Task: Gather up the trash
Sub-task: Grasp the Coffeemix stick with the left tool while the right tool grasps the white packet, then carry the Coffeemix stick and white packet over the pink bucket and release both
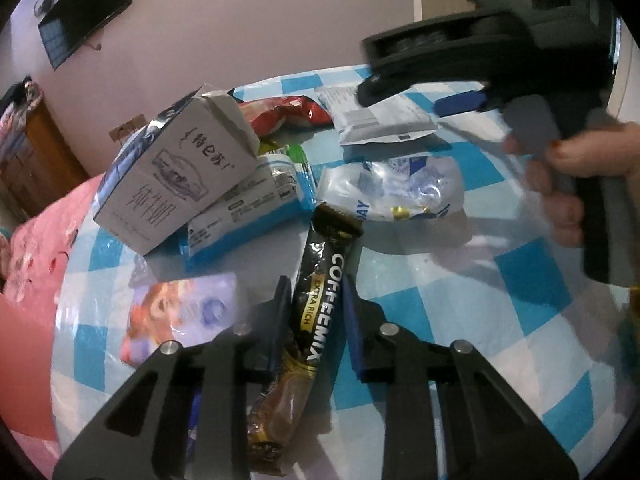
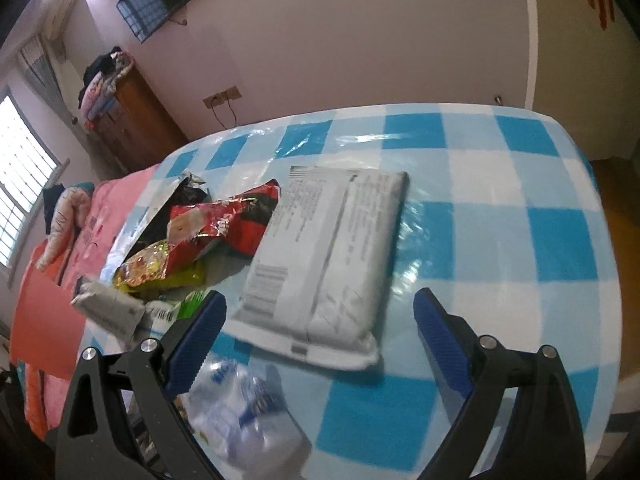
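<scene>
On the desk (image 1: 520, 272), seen from the left wrist: blue-and-white checked cover under clear plastic. Left gripper (image 1: 316, 300) has its jaws drawn in tight on a black coffee-mix sachet (image 1: 320, 280), blue pads pressing both sides of it; the sachet runs lengthwise between them toward the camera. Beyond it lies a crumpled clear bag (image 1: 400, 188). Toward the left edge, a grey milk carton (image 1: 176, 176) leans on a blue-and-white packet (image 1: 248, 216); a purple tissue pack (image 1: 180, 312) sits nearer the camera. Red snack wrapper (image 1: 288, 114) and white flat pack (image 1: 380, 120) toward the far edge. Right gripper (image 1: 400, 88), motion-blurred, hangs above the white pack, held in a hand (image 1: 576, 168).

Right wrist view: right gripper (image 2: 320, 312) jaws spread wide, nothing between the pads, poised over the near end of the white flat pack (image 2: 332, 260). Red snack wrapper (image 2: 224, 224) just beside the pack's left edge; clear bag (image 2: 244, 412) blurred at the bottom.
</scene>
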The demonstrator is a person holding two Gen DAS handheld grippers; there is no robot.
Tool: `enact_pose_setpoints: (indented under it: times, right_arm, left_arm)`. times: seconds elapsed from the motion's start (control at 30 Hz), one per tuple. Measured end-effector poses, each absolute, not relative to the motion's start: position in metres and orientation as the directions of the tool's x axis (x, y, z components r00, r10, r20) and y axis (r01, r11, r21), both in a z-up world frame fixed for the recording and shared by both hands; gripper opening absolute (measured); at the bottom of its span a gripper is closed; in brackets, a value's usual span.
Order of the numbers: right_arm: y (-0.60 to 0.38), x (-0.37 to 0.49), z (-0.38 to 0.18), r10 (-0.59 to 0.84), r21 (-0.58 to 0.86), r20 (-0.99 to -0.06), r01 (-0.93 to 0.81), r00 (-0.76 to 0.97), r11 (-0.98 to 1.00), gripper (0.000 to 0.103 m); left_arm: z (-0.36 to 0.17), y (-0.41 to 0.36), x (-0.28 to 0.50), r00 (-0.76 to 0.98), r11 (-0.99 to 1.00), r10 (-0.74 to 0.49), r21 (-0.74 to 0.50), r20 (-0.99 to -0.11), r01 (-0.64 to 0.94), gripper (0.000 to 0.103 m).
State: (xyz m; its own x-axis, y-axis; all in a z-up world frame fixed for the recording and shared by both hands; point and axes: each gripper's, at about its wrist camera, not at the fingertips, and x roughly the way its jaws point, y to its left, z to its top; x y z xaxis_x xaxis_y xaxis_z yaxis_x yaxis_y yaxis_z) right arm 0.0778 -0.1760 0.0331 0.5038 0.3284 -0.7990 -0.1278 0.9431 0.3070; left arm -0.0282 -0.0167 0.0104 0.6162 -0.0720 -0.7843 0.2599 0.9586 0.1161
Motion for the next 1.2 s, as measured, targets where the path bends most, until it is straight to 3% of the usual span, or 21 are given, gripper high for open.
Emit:
enact_pose_setpoints:
  times: [0.23, 0.53, 0.63, 0.8, 1.2]
  right_arm:
    - [-0.144, 0.098, 0.024, 0.197, 0.155, -0.842, -0.123, 0.502, 0.980, 0.095]
    - [-0.131, 0.102, 0.014, 0.096, 0.005, -0.842, -0.170, 0.531, 0.985, 0.093]
    - [-0.133, 0.100, 0.015, 0.112, 0.006, -0.836, -0.194, 0.537, 0.981, 0.085]
    - [-0.139, 0.090, 0.015, 0.130, 0.009, -0.827, -0.219, 0.548, 0.976, 0.081]
    - [-0.164, 0.049, 0.025, 0.197, 0.093, -0.799, -0.208, 0.568, 0.974, 0.079]
  left_arm:
    - [0.012, -0.001, -0.026, 0.589, 0.969, -0.145, 0.006, -0.795, 0.247, 0.027]
    - [0.008, -0.001, -0.023, 0.557, 0.955, -0.216, -0.054, -0.802, 0.293, 0.040]
    - [0.007, -0.003, -0.024, 0.562, 0.956, -0.206, -0.041, -0.801, 0.292, 0.040]
    - [0.005, -0.010, -0.024, 0.577, 0.963, -0.166, -0.005, -0.800, 0.269, 0.026]
    - [0.015, 0.015, -0.038, 0.588, 0.971, -0.203, -0.085, -0.783, 0.222, 0.023]
